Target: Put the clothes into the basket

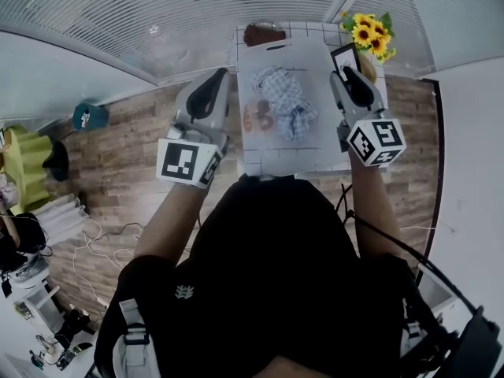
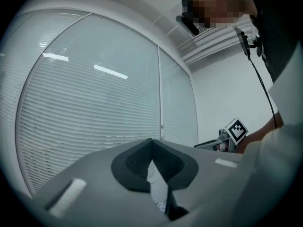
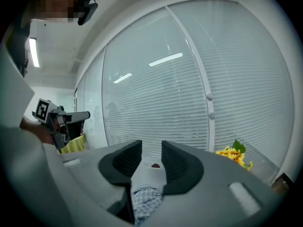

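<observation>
White table (image 1: 253, 164), checked clothes (image 1: 282, 105) between left tool (image 1: 214, 81) and right tool (image 1: 340, 79)

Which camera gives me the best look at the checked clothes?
The head view: the checked clothes lie whole on the white surface. The right gripper view catches only a strip beyond its jaws; the left gripper view shows mostly blinds.

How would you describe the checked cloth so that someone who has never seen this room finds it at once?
Start at the white table with sunflowers at its far right corner. Near its middle lies a crumpled cloth. Unlike the yellow flowers and the plain white surface around it, it bears a blue and white check.
</observation>
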`<state>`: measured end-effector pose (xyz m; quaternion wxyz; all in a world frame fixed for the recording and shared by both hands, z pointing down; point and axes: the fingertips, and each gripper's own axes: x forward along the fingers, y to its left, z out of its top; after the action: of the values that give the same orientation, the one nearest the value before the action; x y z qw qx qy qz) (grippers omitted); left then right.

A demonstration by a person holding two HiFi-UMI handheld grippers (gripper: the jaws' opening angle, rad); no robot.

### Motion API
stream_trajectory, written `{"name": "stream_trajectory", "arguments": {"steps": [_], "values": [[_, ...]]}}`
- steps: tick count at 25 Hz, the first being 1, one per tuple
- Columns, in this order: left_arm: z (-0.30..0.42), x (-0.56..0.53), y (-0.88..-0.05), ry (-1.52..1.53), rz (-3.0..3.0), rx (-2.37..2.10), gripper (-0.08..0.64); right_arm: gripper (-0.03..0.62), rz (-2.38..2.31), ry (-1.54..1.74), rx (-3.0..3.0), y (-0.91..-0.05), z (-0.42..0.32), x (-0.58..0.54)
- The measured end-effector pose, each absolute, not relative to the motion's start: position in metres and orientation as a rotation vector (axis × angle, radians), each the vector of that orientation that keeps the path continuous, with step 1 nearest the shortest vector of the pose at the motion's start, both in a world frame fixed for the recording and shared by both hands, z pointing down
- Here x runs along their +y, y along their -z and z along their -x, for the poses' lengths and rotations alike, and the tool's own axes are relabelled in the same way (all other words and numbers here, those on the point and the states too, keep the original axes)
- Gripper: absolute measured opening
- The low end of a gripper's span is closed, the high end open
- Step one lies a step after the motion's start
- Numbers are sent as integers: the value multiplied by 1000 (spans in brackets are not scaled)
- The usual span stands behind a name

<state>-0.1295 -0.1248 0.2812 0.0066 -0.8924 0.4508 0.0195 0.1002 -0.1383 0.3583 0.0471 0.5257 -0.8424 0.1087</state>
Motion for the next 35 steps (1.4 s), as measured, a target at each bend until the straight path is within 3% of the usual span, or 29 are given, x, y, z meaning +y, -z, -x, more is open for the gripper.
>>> {"name": "stream_trajectory", "arguments": {"steps": [5,8,10,35], "values": [[128,-123,-281,-64,2780,1435,6,118,-1607,-310,-2585,-355,-111,-131],[130,-120,-276,-58,2763,1445,6,68,-1630,-287,-2596,-350,-117,-123],[133,-117,-270,-59,2744,1452,6,2,-1648,-265,-2618,-344,-120,-117],[114,-105,-270,-41,2760,1389,6,2,-1687,-201,-2591,-344,-130,-94]]}}
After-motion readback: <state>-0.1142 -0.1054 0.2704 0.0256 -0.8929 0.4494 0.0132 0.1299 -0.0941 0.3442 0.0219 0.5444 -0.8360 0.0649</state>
